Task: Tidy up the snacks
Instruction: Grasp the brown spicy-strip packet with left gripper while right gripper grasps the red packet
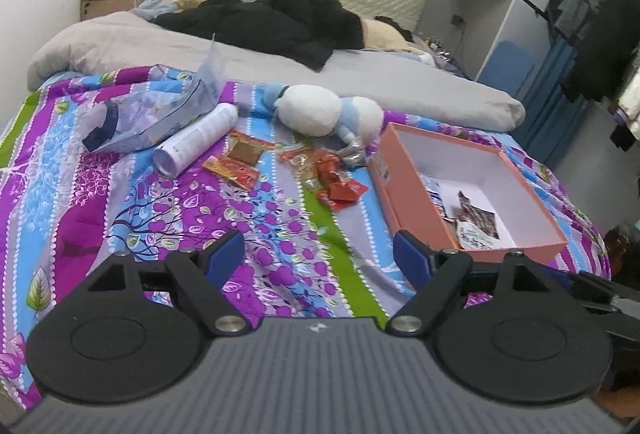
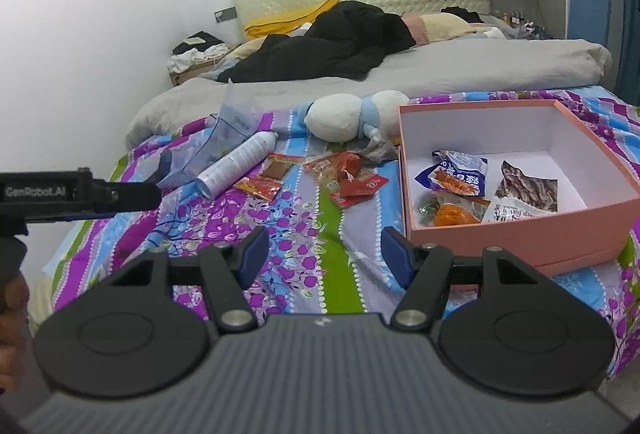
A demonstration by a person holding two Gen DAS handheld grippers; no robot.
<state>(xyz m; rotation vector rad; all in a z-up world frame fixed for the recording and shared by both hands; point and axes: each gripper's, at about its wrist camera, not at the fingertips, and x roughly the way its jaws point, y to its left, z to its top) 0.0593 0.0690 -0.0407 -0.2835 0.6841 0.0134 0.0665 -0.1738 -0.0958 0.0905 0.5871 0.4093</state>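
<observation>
Left gripper (image 1: 319,254): fingers spread wide, nothing between them, above the patterned quilt (image 1: 280,226). Right gripper (image 2: 324,252): fingers parted, less widely, also empty, just beside the near corner of the box (image 2: 520,234).

The box is pink, open-topped, on the bed at the right. Inside lie several packets (image 2: 452,176): one blue, one orange, one dark brown with a white end. In the left view the near wall hides most of them.

Loose snacks (image 1: 336,182) lie on the quilt left of the box, red and orange wrappers, partly overlapping; their count cannot be told. Print on them is unreadable.

Behind them: a white can (image 1: 196,138) on its side, a clear bag (image 1: 160,114), a plush toy (image 1: 320,110) whose face is turned away.

The left gripper's body enters the right view's left edge, cut off.
</observation>
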